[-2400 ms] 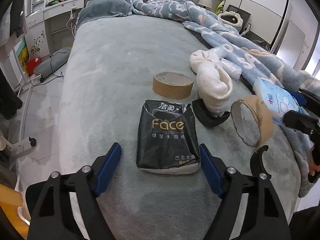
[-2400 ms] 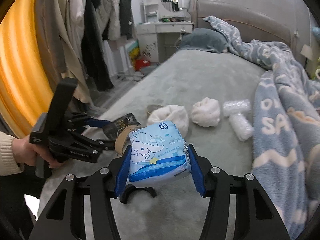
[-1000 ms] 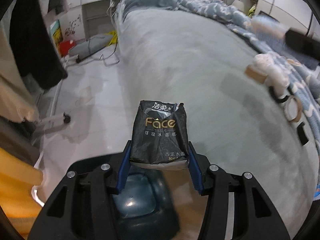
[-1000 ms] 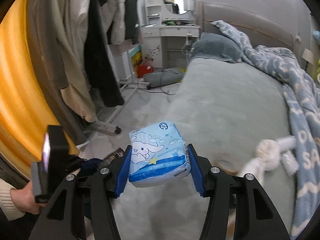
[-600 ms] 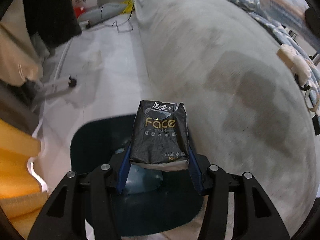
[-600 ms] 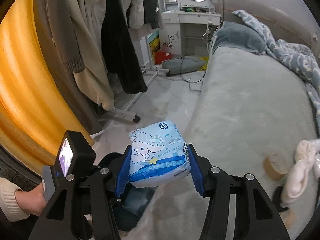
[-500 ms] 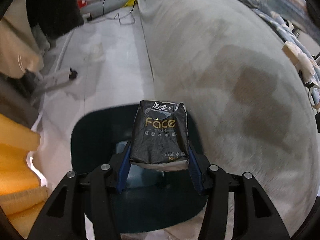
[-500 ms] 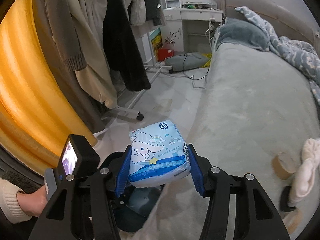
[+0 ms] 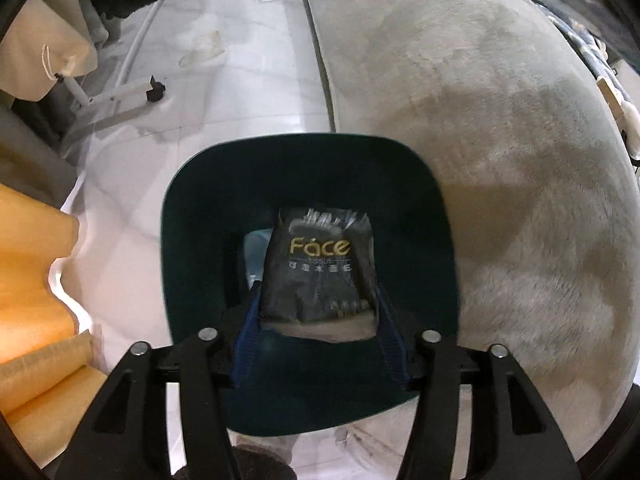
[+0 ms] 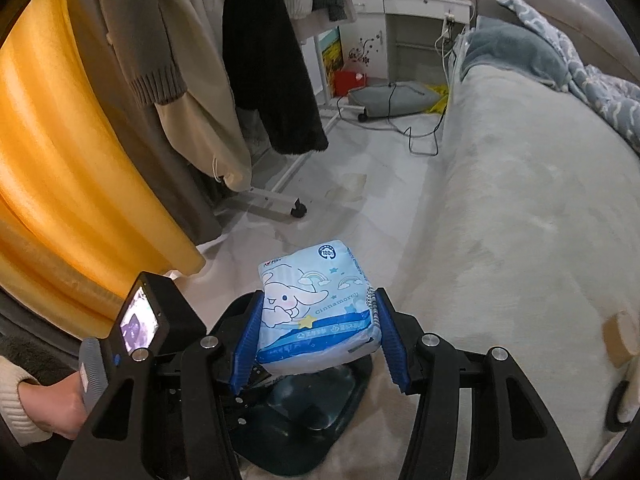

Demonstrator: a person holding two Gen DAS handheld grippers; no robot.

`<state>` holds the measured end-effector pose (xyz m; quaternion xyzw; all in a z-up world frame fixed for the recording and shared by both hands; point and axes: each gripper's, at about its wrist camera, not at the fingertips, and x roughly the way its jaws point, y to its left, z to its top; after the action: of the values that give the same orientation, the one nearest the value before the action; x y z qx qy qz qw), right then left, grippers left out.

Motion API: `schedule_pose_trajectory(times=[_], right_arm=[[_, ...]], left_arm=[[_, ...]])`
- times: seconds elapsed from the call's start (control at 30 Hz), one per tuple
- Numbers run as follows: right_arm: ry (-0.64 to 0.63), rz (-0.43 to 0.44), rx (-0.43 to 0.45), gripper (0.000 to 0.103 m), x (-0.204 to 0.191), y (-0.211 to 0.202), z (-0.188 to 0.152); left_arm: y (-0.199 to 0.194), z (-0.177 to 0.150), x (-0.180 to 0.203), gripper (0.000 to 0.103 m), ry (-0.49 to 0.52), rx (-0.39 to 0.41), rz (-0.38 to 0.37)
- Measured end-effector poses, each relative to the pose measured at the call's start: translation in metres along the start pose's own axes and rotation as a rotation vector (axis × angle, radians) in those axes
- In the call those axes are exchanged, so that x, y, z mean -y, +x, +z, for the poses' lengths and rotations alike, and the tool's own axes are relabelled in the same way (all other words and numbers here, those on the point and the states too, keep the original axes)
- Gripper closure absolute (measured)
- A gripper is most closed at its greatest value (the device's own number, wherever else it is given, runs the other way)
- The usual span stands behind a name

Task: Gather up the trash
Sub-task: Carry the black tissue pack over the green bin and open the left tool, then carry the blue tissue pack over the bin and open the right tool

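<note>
A black "Face" tissue pack (image 9: 320, 272) hangs blurred between the blue pads of my left gripper (image 9: 318, 300), right over the mouth of a dark teal bin (image 9: 192, 208). The jaws are opening, and the pads stand a little off the pack's sides, which is sliding down toward the bin. Something pale blue lies inside the bin. My right gripper (image 10: 316, 312) is shut on a light blue cartoon tissue pack (image 10: 316, 304) and holds it above the same bin (image 10: 320, 420). The left gripper's body (image 10: 140, 328) and the hand (image 10: 44, 408) holding it show at the lower left.
The grey bed (image 9: 500, 160) lies right beside the bin. A clothes rack's wheeled foot (image 9: 116, 100) stands on the white floor, with coats (image 10: 272, 60) hanging above. An orange curtain (image 9: 32, 280) is at the left. A cardboard roll (image 10: 620, 338) lies on the bed.
The left gripper swung off the bed and came down over the bin; its jaws widened and the black pack slipped lower. The right gripper followed toward the bin with the blue pack.
</note>
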<state>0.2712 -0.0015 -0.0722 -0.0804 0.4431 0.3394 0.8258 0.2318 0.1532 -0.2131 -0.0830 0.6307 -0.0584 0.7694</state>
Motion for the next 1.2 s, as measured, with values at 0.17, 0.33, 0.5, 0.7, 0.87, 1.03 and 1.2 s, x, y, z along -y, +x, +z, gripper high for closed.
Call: schedule_pose_trajectory(times=[0.17, 0.33, 0.5, 0.7, 0.87, 1.03, 1.2], right_arm=[[-0.003, 0.007, -0.028, 0.048, -0.011, 0.016, 0.002], [-0.016, -0.003, -0.067, 0.048, -0.019, 0.036, 0.000], [-0.015, -0.003, -0.113, 0.048, -0.023, 0.056, -0.005], [-0.016, 0.005, -0.168, 0.048, -0.030, 0.080, -0.013], [-0.026, 0.001, -0.235, 0.048, -0.035, 0.104, -0.027], [-0.051, 0.004, -0.281, 0.048, -0.045, 0.120, -0.039], [-0.081, 0.000, -0.320, 0.048, -0.056, 0.128, -0.048]], left_arm=[[-0.017, -0.004, -0.008, 0.029, 0.018, 0.038, -0.013], [-0.040, -0.005, -0.025, 0.030, 0.008, 0.114, 0.013], [-0.070, -0.003, -0.043, 0.036, -0.019, 0.226, 0.014], [-0.105, 0.001, -0.056, 0.044, -0.016, 0.376, 0.065], [-0.128, 0.005, -0.054, 0.049, -0.012, 0.452, 0.064], [-0.154, 0.010, -0.044, 0.051, -0.007, 0.530, 0.039], [-0.180, 0.015, -0.027, 0.052, 0.018, 0.617, 0.027]])
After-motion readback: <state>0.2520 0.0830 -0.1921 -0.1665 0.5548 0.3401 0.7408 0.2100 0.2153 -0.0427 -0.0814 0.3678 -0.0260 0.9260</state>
